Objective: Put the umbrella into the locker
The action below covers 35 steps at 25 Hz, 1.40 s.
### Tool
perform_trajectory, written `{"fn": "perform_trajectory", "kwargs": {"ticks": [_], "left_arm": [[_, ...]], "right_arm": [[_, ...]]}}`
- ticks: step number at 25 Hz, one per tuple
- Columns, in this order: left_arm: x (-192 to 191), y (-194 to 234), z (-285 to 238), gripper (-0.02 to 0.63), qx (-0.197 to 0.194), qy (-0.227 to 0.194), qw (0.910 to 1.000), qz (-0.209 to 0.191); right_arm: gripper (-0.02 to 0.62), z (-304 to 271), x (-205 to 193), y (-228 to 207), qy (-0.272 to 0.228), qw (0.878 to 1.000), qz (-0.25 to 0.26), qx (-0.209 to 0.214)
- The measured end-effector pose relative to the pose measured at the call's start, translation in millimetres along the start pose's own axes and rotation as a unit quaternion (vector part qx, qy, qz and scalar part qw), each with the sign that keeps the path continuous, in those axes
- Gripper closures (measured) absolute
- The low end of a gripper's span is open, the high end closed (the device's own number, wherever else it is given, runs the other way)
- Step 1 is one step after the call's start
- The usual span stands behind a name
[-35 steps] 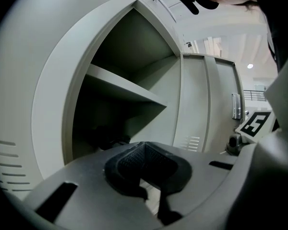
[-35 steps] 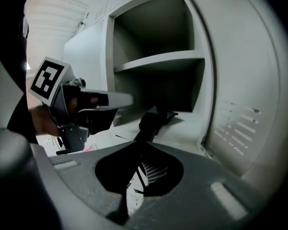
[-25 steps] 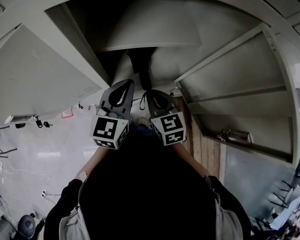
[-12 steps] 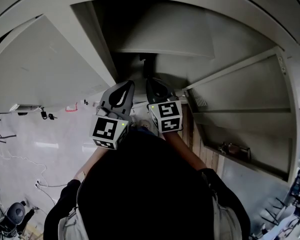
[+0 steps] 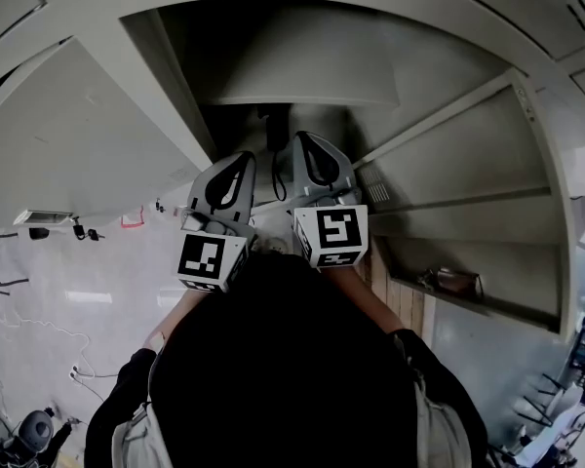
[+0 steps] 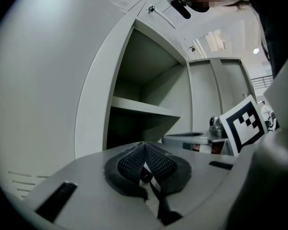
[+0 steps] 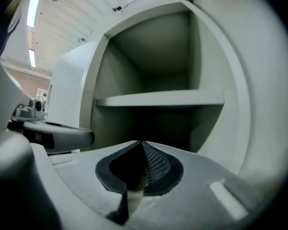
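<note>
1. Head view: the open locker (image 5: 166, 66) fills the far side, with its shelf (image 5: 302, 71) across the top. In the dark bay below the shelf stands a dark upright shape that I take for the umbrella (image 5: 271, 130), just beyond the tips. Its cord loop (image 5: 276, 178) hangs between the left gripper (image 5: 242, 158) and the right gripper (image 5: 303, 138).
2. Left gripper view: the pads meet at the tip, closed, with nothing plainly caught. The bay ahead is too dark to show the umbrella.
3. Right gripper view: these jaws are also pressed together and empty, aimed under the shelf.
4. The umbrella looks already stowed. The sound move is to draw both grippers straight back to the near side, staying clear of the loop so it cannot snag and tip the umbrella out.
</note>
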State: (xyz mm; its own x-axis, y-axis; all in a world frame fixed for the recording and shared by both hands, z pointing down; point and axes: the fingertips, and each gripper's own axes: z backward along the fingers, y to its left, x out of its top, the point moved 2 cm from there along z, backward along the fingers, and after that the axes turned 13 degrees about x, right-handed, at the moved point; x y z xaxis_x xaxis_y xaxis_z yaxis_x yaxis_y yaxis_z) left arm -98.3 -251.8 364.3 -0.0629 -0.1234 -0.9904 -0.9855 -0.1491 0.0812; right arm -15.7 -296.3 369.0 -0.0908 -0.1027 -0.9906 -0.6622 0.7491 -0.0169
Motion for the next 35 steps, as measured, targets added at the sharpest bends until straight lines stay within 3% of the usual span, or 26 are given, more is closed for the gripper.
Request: {"fn": "perform_trajectory", "kwargs": {"ticks": [4, 8, 14, 35], "left_arm": [[25.3, -1.9, 5.8, 0.600, 0.010, -0.031, 0.9995, -0.001], [46.4, -0.2, 14.3, 0.600, 0.032, -0.057, 0.9977, -0.019], [41.6, -0.9, 24.2, 0.600, 0.042, -0.050, 0.9976, -0.024], [30.1, -21.0, 36.4, 0.600, 0.036, -0.038, 0.9982, -0.028]], "right_arm": [[0.591, 28.2, 41.0, -1.0, -0.058, 0.998, 0.028, -0.026], [0.591, 49.4, 61.2, 4.0, -0.081, 0.995, 0.050, -0.035], [0.591, 65.5, 56.8, 8.5, -0.071, 0.994, 0.066, -0.049], [0.592, 76.1, 38.6, 15.6, -0.058, 0.997, 0.048, -0.021]]}}
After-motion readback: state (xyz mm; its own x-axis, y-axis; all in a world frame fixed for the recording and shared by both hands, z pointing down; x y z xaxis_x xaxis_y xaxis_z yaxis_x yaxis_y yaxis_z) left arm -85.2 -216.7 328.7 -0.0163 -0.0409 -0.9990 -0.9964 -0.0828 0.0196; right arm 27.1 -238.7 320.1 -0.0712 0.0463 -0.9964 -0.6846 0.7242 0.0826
